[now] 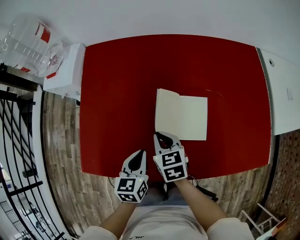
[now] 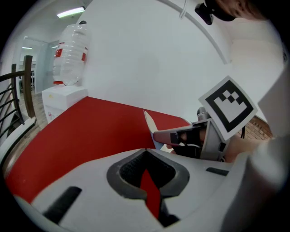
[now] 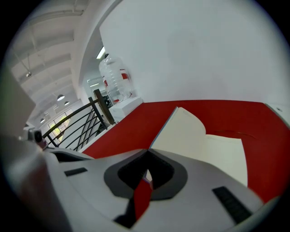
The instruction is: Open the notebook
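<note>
Left claw (image 1: pixel 138 161) and right claw (image 1: pixel 162 139), both closed and empty, face the notebook (image 1: pixel 190 119) just ahead, whose half-raised leaf (image 1: pixel 166 111) needs gentle pushing flat.

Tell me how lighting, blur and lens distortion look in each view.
Head view: even light, sharp notebook, red table edges bowed by the wide lens. Left gripper view: black fisheye corners, left gripper soft up close, ceiling lamp bright. Right gripper view: same dark corners, right gripper blurred, notebook clear.
</note>
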